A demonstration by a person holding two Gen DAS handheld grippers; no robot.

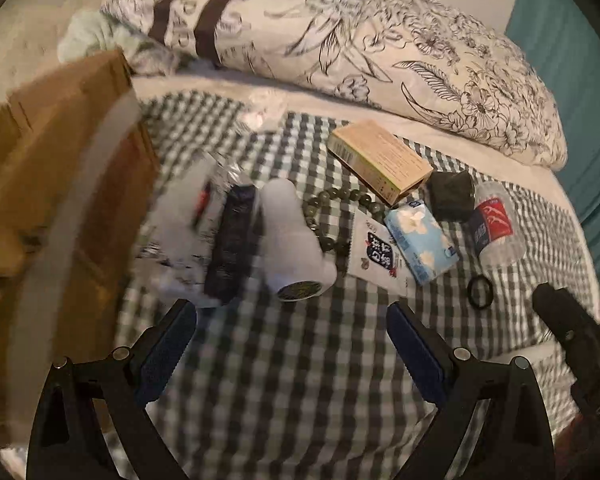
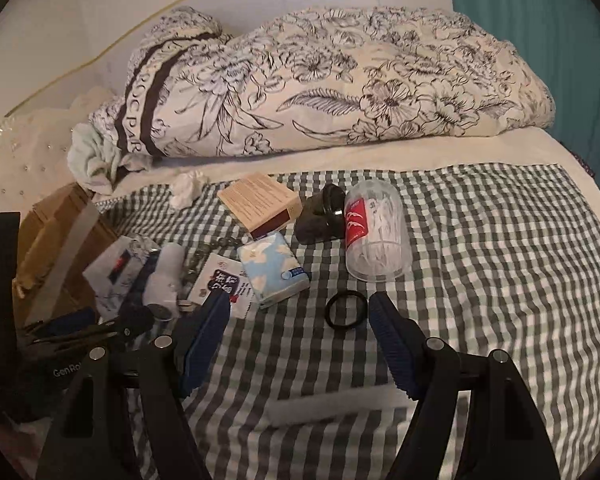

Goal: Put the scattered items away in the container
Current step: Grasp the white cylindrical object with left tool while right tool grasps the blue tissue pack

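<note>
A: Both claws over the checked cloth [image 2: 480, 240] on the bed. State of each?

B: Left gripper [image 1: 292, 316]: jaws spread wide, blue pads apart, nothing between them but cloth. Right gripper [image 2: 298, 308]: also wide open, holding nothing. The black hair tie [image 2: 346, 309] lies flat on the cloth between its fingertips, closer to the right pad; I can't tell whether that pad touches it.

A: The container?

B: Cardboard box [image 1: 60, 184], far left edge of the cloth, flaps up, a pale tape strip across it. Blurred in the left wrist view. Its inside isn't visible.

A: Scattered items, left to right?

B: Just beside the box, a white pouch [image 2: 114, 268] with a red mark, then a dark flat item too blurred to name, then a white bottle [image 1: 296, 236] on its side, its end facing near. A string of green beads [image 1: 336, 204] runs behind the bottle. Right of it a white sachet [image 1: 374, 248] with dark print, and a blue tissue pack [image 1: 420, 244] overlapping its right edge.

A: Farther back?

B: A tan carton [image 1: 380, 160] lying flat, a small dark object [image 1: 450, 196] just right of it, then a clear tub of cotton swabs [image 2: 376, 236] with a red label, on its side, touching the dark object.

A: Beyond the cloth?

B: Floral quilt [image 2: 340, 80] bunched along the far side, a crumpled tissue [image 2: 186, 188] near its left end.
</note>
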